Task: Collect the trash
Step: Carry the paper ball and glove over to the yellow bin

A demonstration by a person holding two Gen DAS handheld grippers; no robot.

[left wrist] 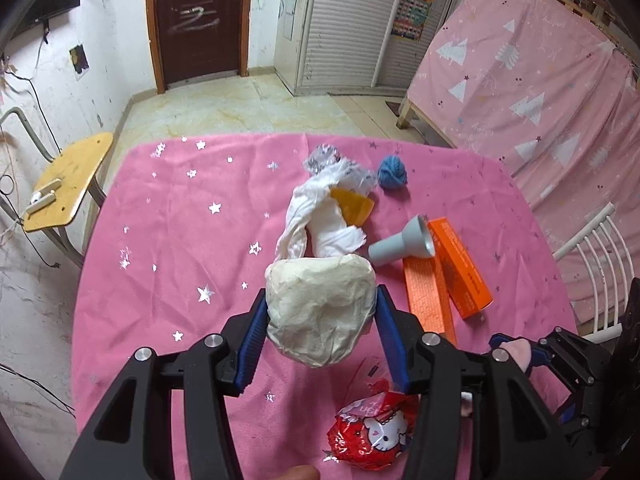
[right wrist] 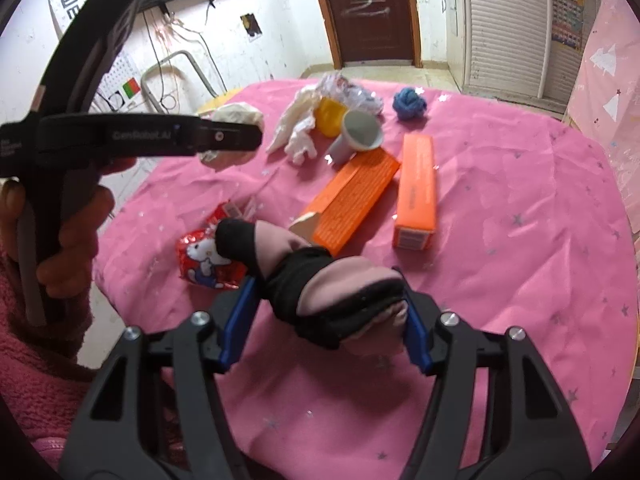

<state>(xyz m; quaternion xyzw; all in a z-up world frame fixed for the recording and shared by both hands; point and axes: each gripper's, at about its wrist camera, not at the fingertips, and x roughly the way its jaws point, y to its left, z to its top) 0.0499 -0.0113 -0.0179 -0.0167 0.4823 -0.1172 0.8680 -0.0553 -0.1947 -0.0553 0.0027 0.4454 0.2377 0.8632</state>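
My left gripper (left wrist: 322,298) is shut on a cream wad of crumpled paper (left wrist: 320,312), held just above the pink tablecloth (left wrist: 160,240). The right wrist view shows that gripper (right wrist: 240,136) side-on with the wad (right wrist: 236,114). My right gripper (right wrist: 326,300) is shut on a pink and black sock (right wrist: 340,292), its blue pads (right wrist: 236,320) against both sides. A red cartoon-cat wrapper (left wrist: 372,436) (right wrist: 208,256) lies close by. Farther back lie white crumpled tissue (left wrist: 320,216) (right wrist: 296,128) and crumpled clear plastic (left wrist: 324,158).
Also on the table: a yellow cup (right wrist: 330,116), a grey funnel-shaped cup (left wrist: 400,244), two orange boxes (right wrist: 352,196) (right wrist: 416,188) and a blue yarn ball (left wrist: 393,172). A wooden chair (left wrist: 68,184) stands left, a white chair (left wrist: 600,248) right.
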